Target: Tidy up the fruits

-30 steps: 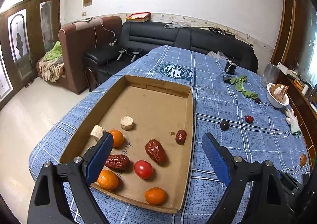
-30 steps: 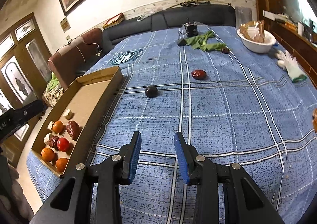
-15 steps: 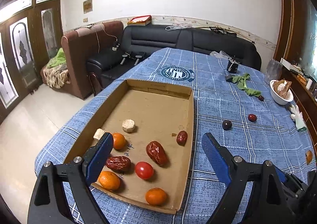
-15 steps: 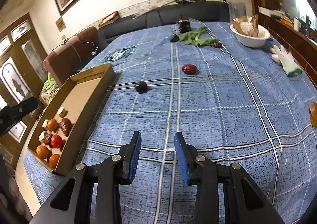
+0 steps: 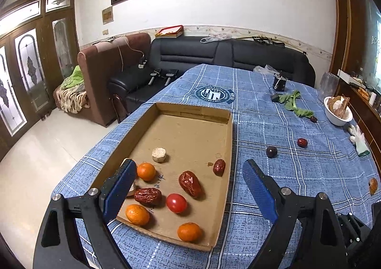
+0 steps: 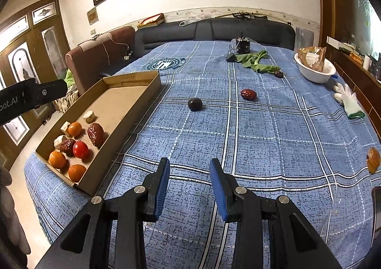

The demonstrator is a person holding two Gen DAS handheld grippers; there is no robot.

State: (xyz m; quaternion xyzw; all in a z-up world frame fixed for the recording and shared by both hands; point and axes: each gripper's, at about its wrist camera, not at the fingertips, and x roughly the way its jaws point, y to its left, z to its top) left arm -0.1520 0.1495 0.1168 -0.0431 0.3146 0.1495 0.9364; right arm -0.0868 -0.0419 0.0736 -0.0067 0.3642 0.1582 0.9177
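Left wrist: shallow cardboard tray (image 5: 229, 131), wrinkled dates (image 5: 190, 184), glossy tomato (image 5: 176, 202).

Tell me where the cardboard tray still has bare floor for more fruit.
The cardboard tray is bare in its far half, from the pale round slice back to the far wall. The near end is crowded: three oranges, the cherry tomato and red dates. A small gap remains near the small date.

table (image 6: 262, 140) | cardboard tray (image 6: 133, 112) | dark plum (image 6: 195, 104) | red date (image 6: 248, 94) | white bowl (image 6: 314, 71)
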